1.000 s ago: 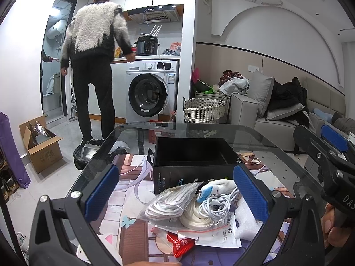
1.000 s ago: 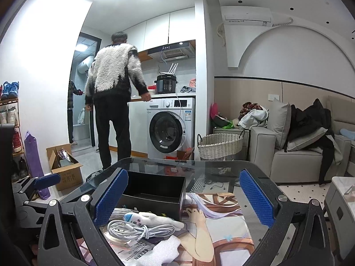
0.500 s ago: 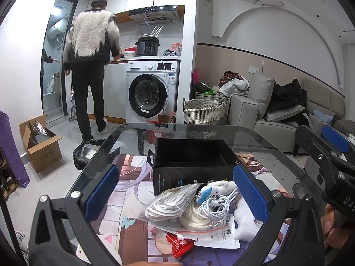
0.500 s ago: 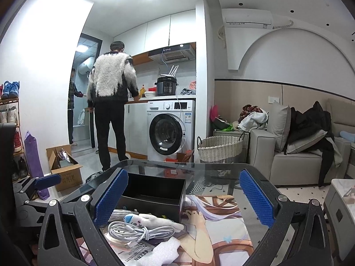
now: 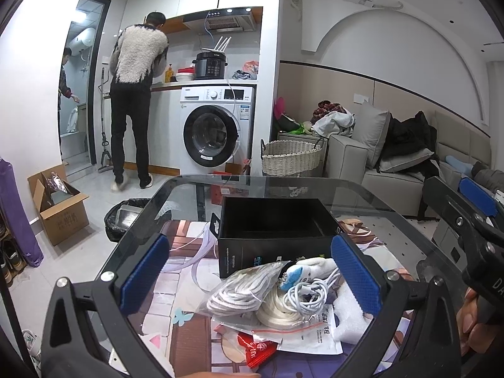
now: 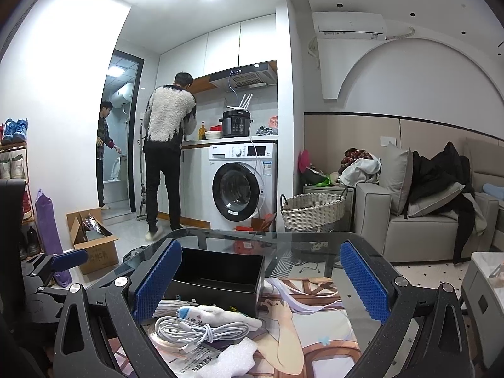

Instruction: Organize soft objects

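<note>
From my left wrist camera, the left gripper stands spread wide with nothing between its blue pads, hovering over the pile at the near end of the glass table. The black box sits just behind the pile, open at the top, and as far as I can see into it, it holds nothing. In front of it lie the bagged white rope, the small plush toy with its blue patch, the coiled white cable, a roll of whitish cord, a piece of white foam, a printed white pouch and a red packet, all heaped and touching. The right gripper shows at the right edge of this view, off to the side of the table. From my right wrist camera, the right gripper is likewise spread and empty, aimed past the box with the plush toy, the cable and the foam low and to the left of its line. I judge the sorting has not begun: nothing is gathered into the box, and every soft item is left to pick up and place.
</note>
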`<state>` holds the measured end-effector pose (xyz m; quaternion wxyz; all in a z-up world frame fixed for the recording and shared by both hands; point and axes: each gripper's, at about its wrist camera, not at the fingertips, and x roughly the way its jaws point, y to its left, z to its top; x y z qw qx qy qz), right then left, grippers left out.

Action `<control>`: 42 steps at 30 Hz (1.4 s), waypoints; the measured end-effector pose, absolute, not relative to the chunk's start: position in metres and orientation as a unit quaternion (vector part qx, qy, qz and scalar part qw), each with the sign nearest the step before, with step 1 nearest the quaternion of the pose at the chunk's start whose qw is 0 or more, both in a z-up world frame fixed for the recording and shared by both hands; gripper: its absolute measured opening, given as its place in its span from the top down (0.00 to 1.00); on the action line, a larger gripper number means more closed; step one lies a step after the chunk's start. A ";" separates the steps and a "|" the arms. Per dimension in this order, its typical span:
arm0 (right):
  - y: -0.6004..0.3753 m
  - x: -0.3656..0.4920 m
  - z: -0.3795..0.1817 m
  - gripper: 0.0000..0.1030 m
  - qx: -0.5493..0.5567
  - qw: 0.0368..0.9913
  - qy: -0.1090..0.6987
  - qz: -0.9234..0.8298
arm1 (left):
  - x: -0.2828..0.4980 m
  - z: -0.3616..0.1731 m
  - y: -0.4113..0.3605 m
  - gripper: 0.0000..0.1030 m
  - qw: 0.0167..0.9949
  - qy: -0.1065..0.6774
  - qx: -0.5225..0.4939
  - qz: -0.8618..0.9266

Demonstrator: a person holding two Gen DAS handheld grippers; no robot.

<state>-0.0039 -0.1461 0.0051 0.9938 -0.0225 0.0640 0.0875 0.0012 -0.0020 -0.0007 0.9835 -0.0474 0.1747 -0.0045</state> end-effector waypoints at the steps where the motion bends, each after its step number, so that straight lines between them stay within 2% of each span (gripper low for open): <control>1: -0.146 -0.004 0.005 0.01 -0.022 0.994 0.064 0.087 | 0.002 -0.001 -0.002 0.00 0.983 0.176 -0.048 -0.005; 13: -0.146 -0.001 0.006 0.01 -0.019 0.993 0.071 0.088 | 0.017 0.001 -0.001 0.00 0.976 0.213 -0.041 -0.018; 17: -0.147 0.007 0.011 0.01 -0.018 0.991 0.092 0.096 | 0.031 0.004 -0.005 0.00 0.971 0.239 -0.010 -0.012; 22: -0.150 0.036 0.017 0.01 -0.014 0.975 0.187 0.116 | 0.054 0.007 -0.004 0.00 0.954 0.300 0.014 -0.015; 31: -0.159 0.106 -0.006 0.01 0.006 0.906 0.397 0.148 | 0.107 -0.017 0.005 0.00 0.879 0.471 0.011 -0.071; 35: -0.155 0.120 -0.036 0.16 0.005 0.870 0.468 0.155 | 0.113 -0.030 0.008 0.01 0.856 0.509 0.011 -0.086; 42: -0.139 0.121 -0.077 0.27 -0.015 0.834 0.523 0.173 | 0.117 -0.045 0.012 0.05 0.837 0.539 0.020 -0.092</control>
